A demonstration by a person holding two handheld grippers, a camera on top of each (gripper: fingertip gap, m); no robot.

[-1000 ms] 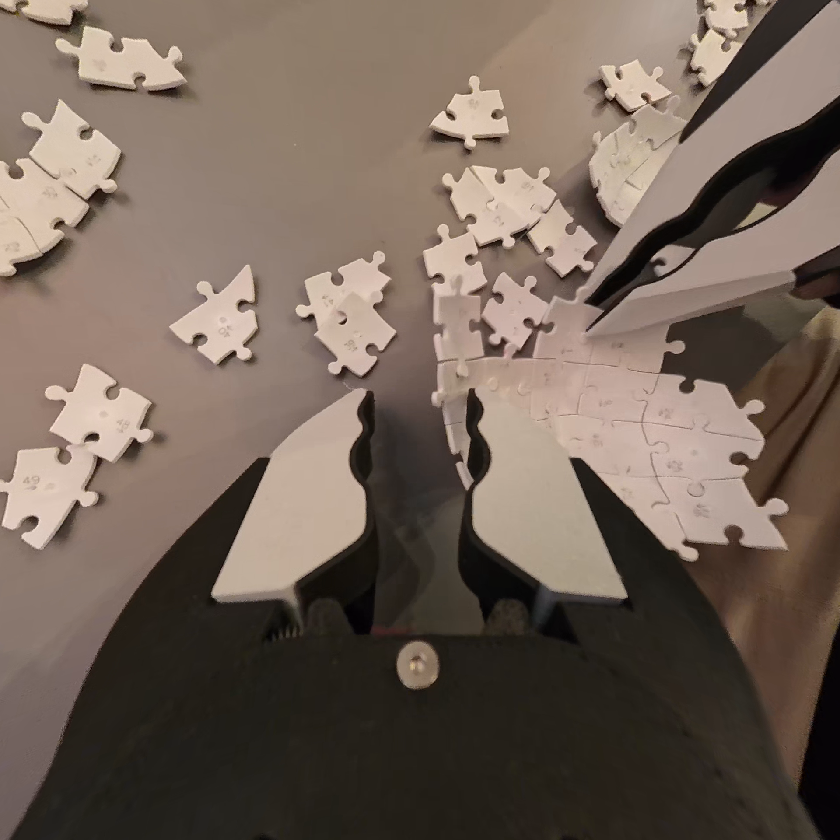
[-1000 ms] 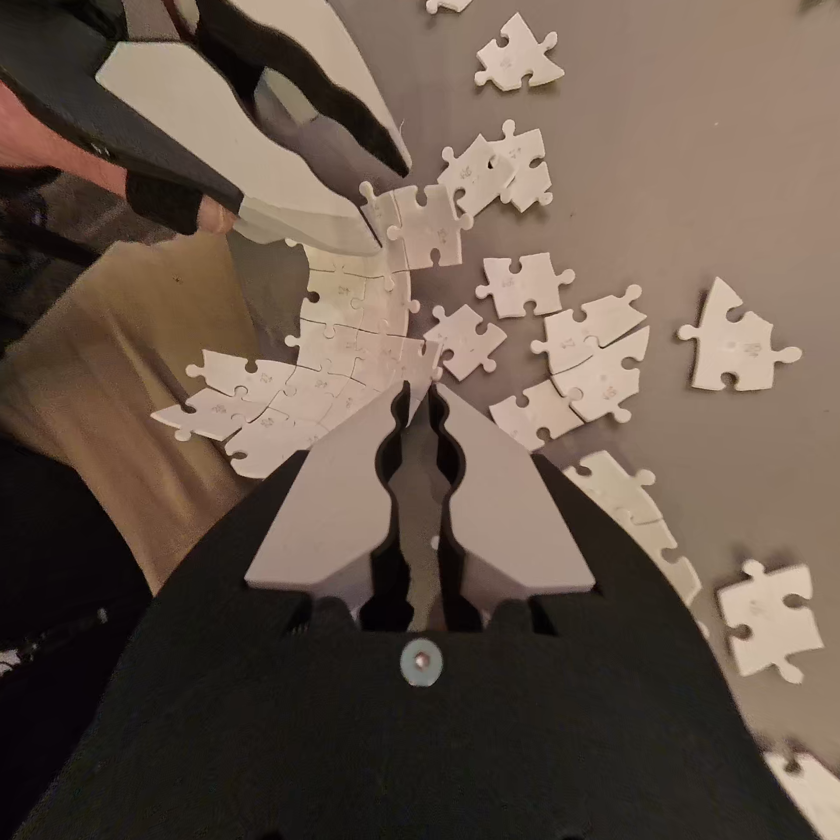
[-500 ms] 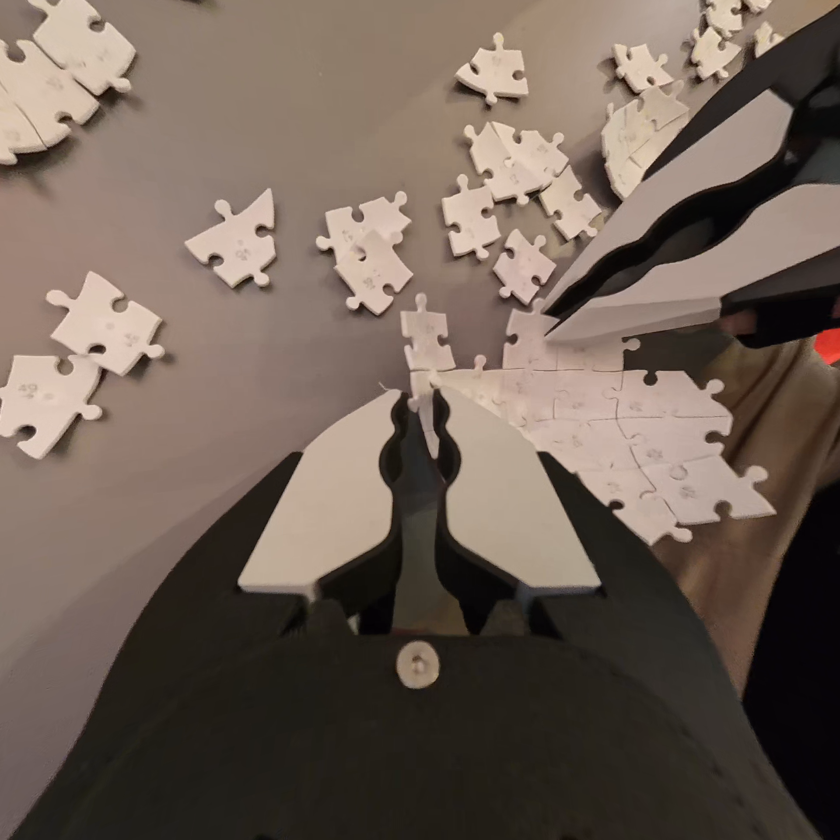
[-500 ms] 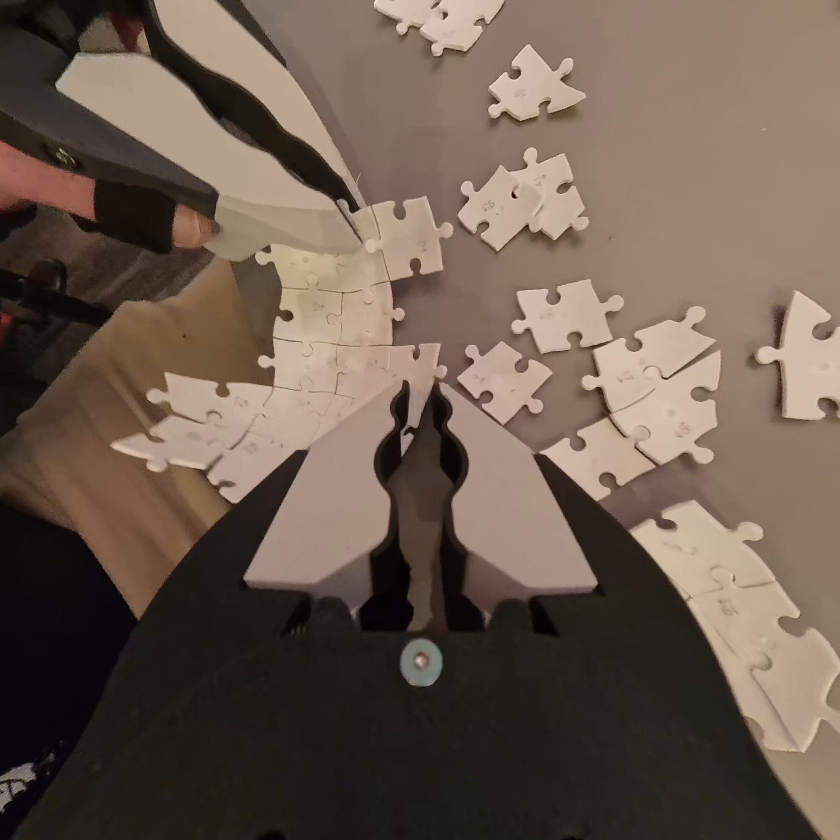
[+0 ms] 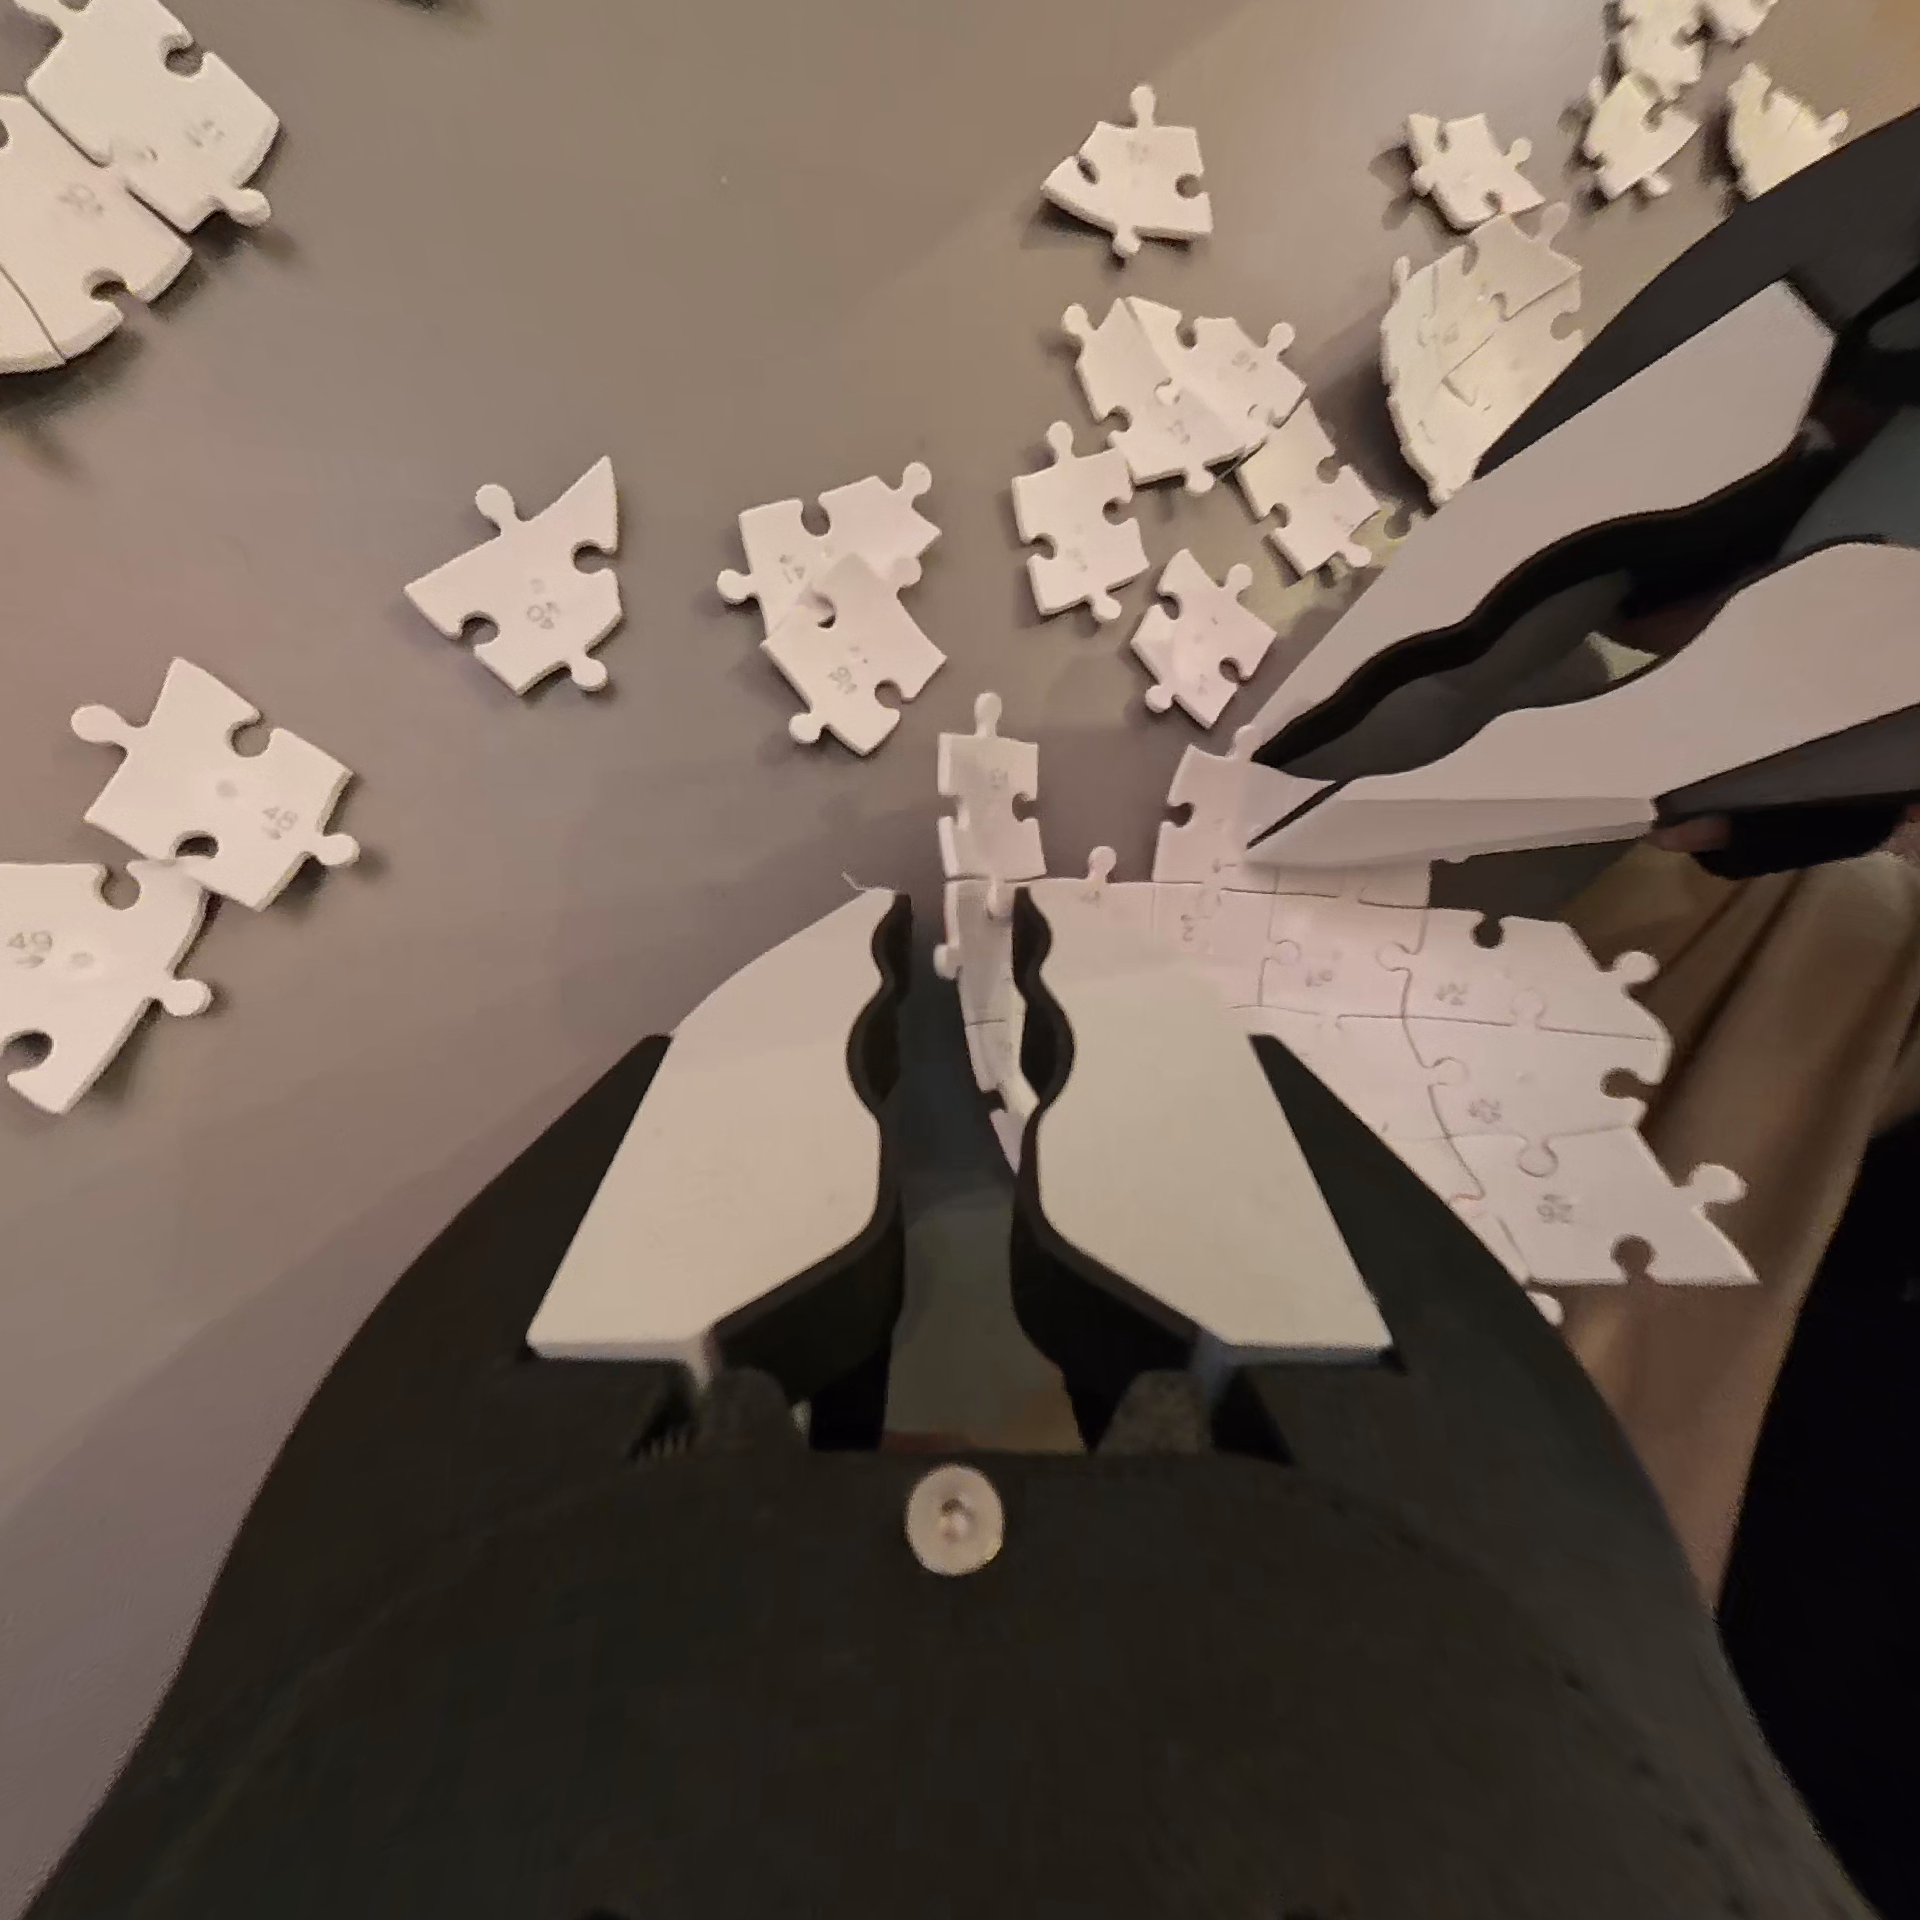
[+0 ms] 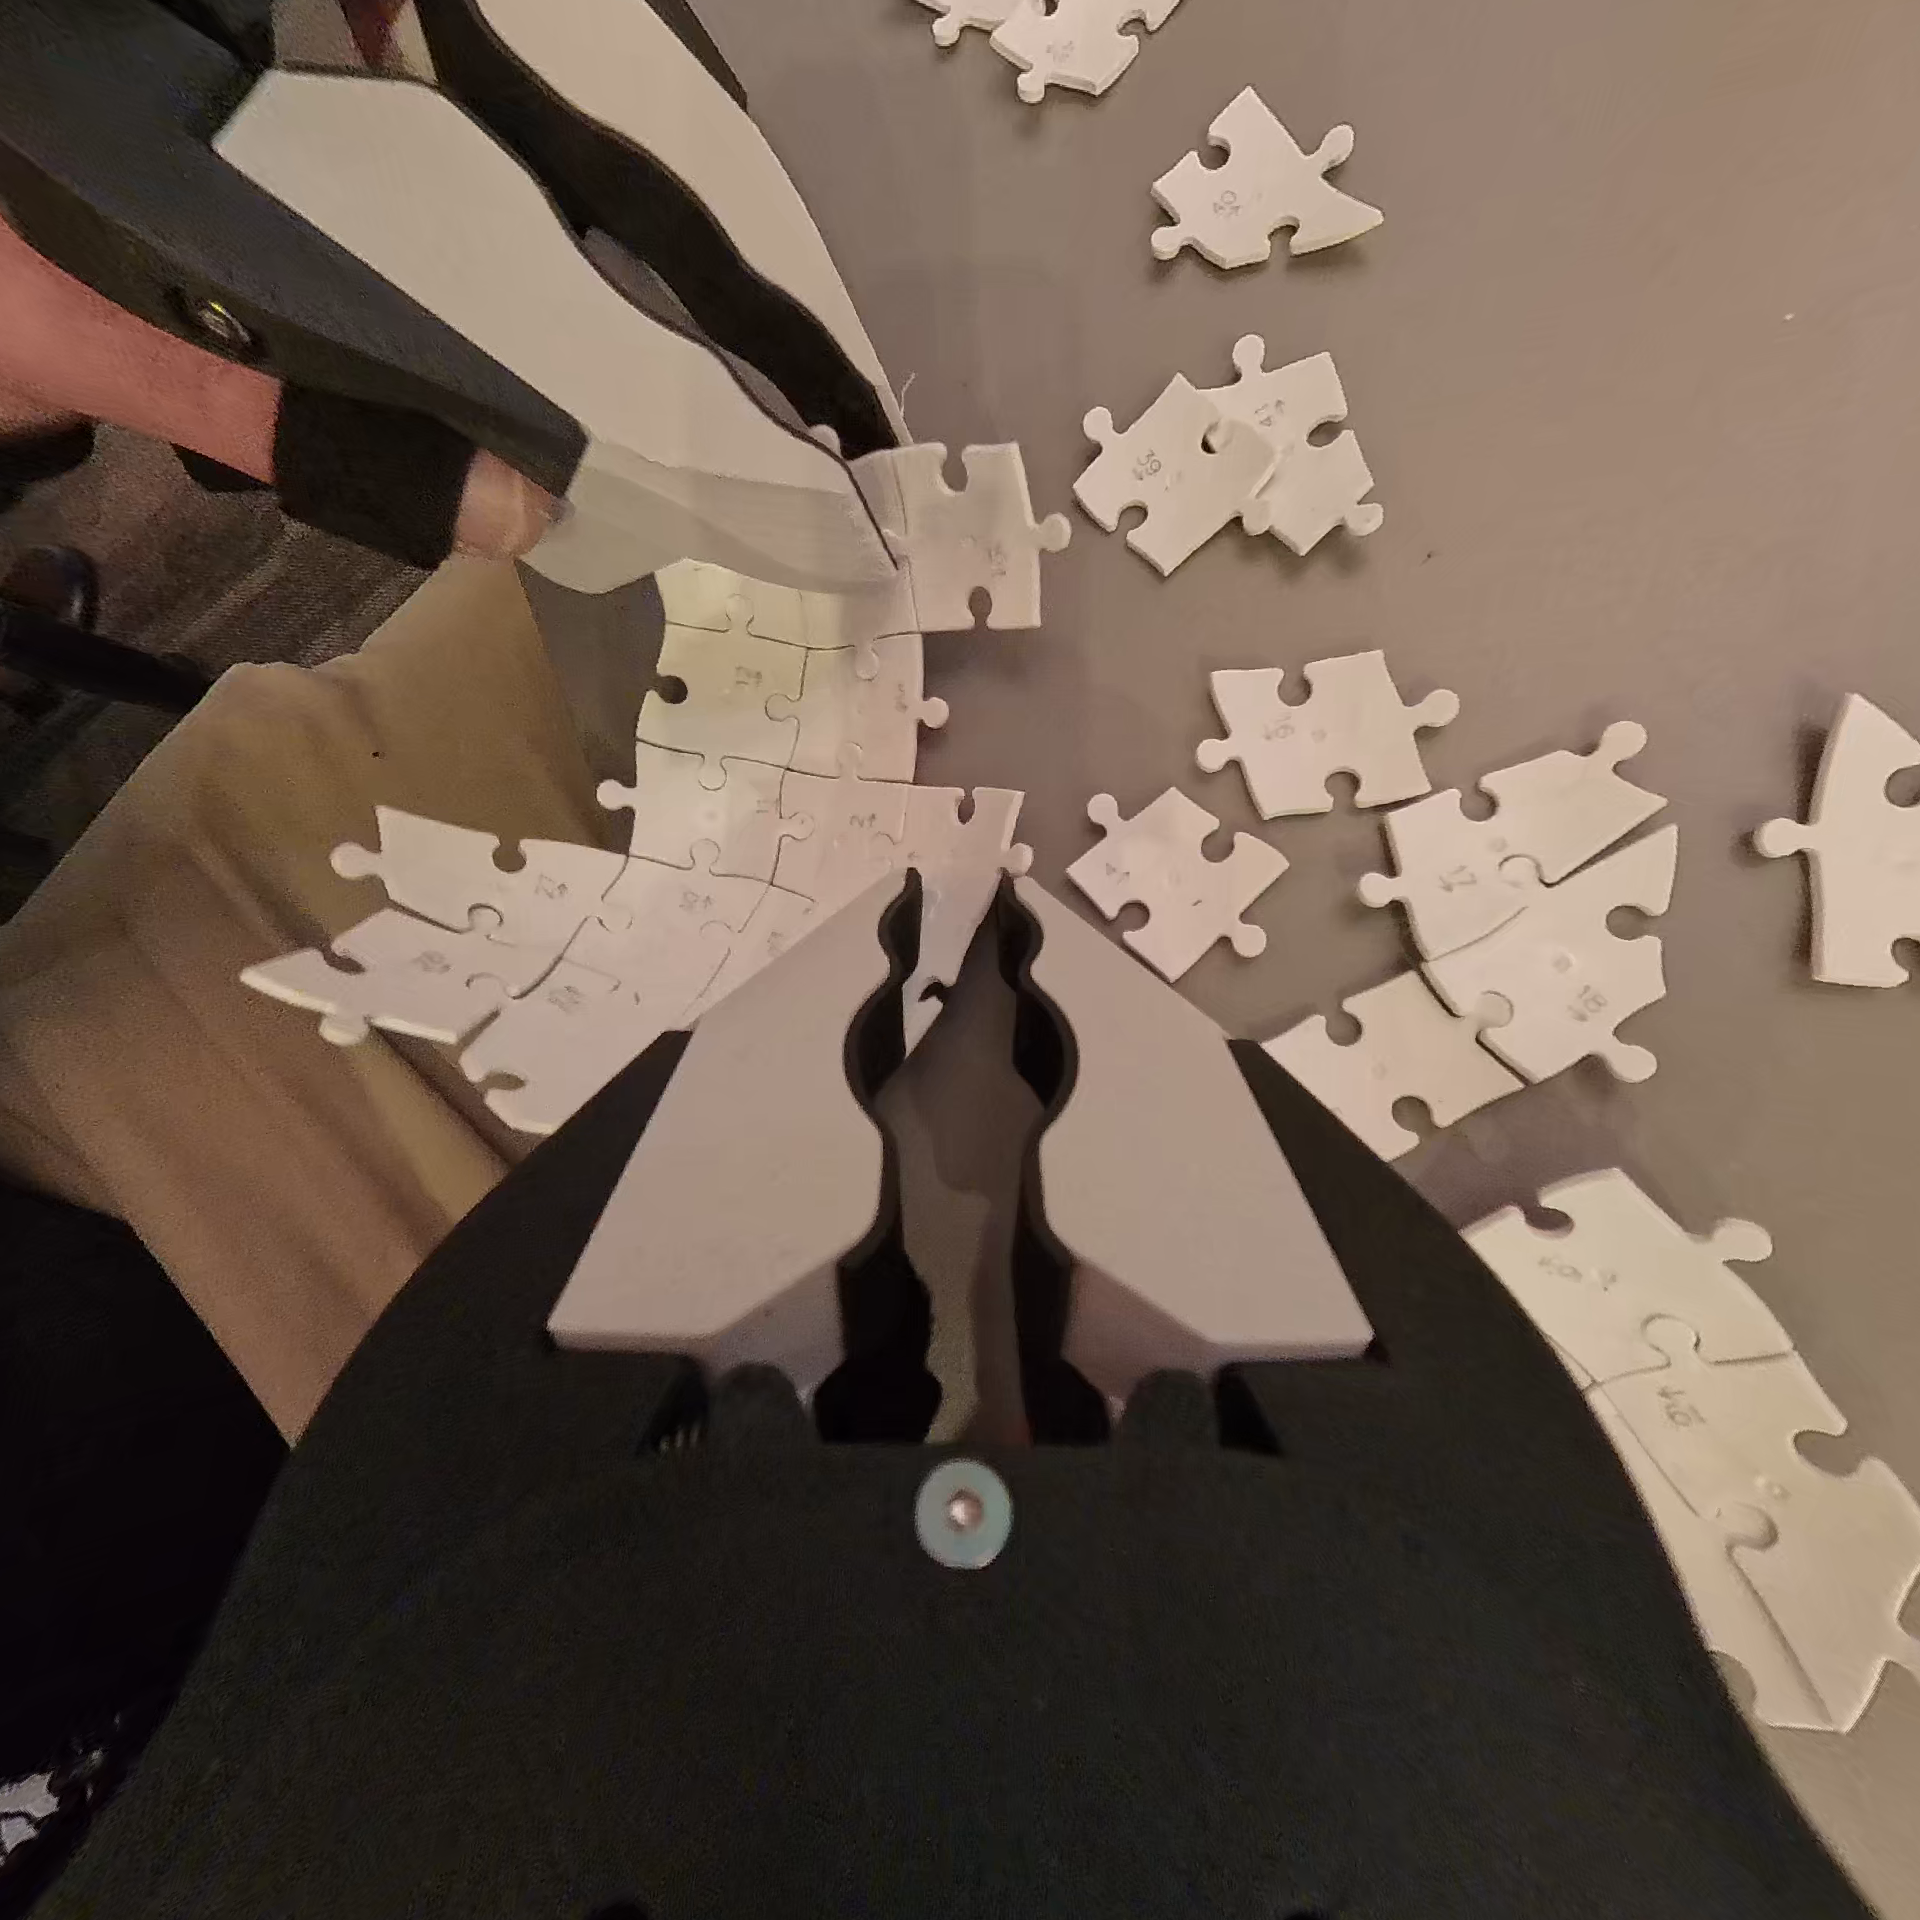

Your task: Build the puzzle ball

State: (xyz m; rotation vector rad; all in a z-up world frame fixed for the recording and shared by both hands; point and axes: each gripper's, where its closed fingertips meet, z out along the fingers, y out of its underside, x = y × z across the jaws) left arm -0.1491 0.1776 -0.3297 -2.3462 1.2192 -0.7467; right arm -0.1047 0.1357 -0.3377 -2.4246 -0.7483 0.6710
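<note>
You hold the curved white shell of joined plastic puzzle pieces (image 6: 769, 790) between both grippers: right gripper (image 6: 956, 883) pinched on its edge, left gripper (image 5: 956, 914) slightly parted around it. Next, fit a loose piece (image 6: 1174, 883).

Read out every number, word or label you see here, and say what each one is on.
I don't repeat writing; here is where it stands.
Loose white puzzle pieces: one small grey printed mark each, several blurred.
Joined curved section: one mark per piece, mostly faint.
</note>
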